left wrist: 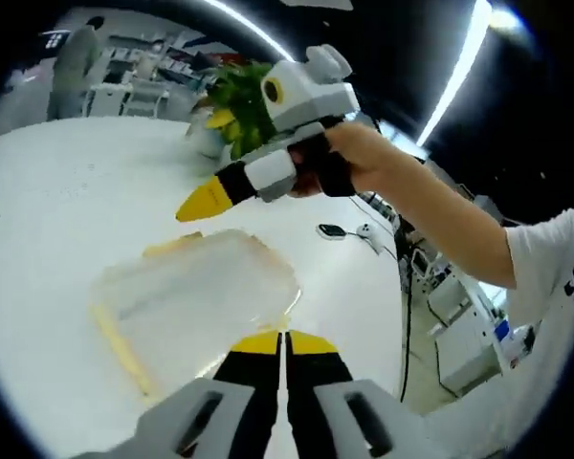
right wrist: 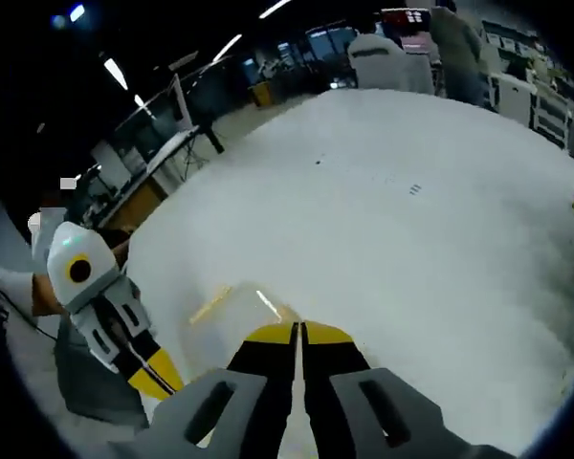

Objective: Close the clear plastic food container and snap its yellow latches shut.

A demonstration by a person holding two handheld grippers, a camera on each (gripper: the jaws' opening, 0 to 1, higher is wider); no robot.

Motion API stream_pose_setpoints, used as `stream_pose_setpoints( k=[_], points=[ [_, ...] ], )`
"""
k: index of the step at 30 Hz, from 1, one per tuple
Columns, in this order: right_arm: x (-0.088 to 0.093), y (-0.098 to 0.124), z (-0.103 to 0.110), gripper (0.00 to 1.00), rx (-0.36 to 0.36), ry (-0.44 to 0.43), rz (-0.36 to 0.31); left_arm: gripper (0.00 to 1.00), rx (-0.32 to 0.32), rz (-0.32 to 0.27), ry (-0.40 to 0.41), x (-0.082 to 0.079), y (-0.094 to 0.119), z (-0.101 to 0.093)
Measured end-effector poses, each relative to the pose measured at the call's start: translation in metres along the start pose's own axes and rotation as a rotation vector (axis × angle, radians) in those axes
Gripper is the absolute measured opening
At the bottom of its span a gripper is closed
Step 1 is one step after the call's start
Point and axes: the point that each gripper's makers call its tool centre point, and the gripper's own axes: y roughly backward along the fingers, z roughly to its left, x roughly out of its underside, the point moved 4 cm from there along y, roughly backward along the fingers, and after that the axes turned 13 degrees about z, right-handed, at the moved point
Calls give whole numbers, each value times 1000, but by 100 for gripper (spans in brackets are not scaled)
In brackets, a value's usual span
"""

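The clear plastic container (left wrist: pixel 199 287) lies flat on the white table (left wrist: pixel 67 201), with a yellow latch (left wrist: pixel 120 349) along its left side and another (left wrist: pixel 170 246) on its far edge. My left gripper (left wrist: pixel 284 340) is shut, its yellow tips at the container's near right corner. Held in a hand, my right gripper (left wrist: pixel 197 205) hovers shut above the container's far edge. In the right gripper view, my right gripper (right wrist: pixel 298 332) is shut just above the container (right wrist: pixel 231 304), and the left gripper (right wrist: pixel 159 381) comes in from the lower left.
A potted green plant (left wrist: pixel 241 103) stands on the table behind the container. A small dark device with a cable (left wrist: pixel 333 230) lies to the right. A person (left wrist: pixel 75 59) stands by shelves far back. The person's arm (left wrist: pixel 440 215) reaches in from the right. Desks (right wrist: pixel 163 158) stand past the table's edge.
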Motion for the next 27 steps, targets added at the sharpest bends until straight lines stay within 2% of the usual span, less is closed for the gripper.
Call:
stream_pose_setpoints(
  k=[2,3,4,5,6,8,9,12,16,19,22,24,26,27],
  points=[
    [2,-2,1,13,44,132,102,0,-13,29,-112,-2,-1,-4],
    [7,-3,-2,17,84,206,192,0,4,38,-147,-4,-2,-7],
    [7,-5,-2,20,96,262,232,0,11,44,-150,-5,-3,-8],
    [7,-6,0,21,96,294,254,2,8,49,-149,-6,-4,-8],
    [7,-8,5,23,71,331,292,7,-8,58,-176,-7,-5,-6],
    [9,-10,16,27,11,369,351,9,-26,69,-218,-9,-6,-5],
    [10,-10,18,29,9,393,377,11,-36,72,-227,-10,-6,-4],
    [4,-13,13,31,70,507,441,13,-53,101,-292,-9,-8,-4],
    [5,-20,17,35,31,519,492,13,-56,90,-267,-7,-10,-3],
    [5,-27,15,38,48,536,515,13,-58,93,-275,-6,-10,-2],
    [4,-29,16,35,10,554,534,13,-71,92,-298,-6,-9,-2],
    [3,-29,13,37,32,556,548,13,-67,94,-309,-5,-9,-2],
    [4,-30,14,37,40,554,563,15,-79,119,-340,-4,-12,1],
    [6,-31,17,35,32,564,578,15,-108,145,-378,-4,-13,4]
  ],
)
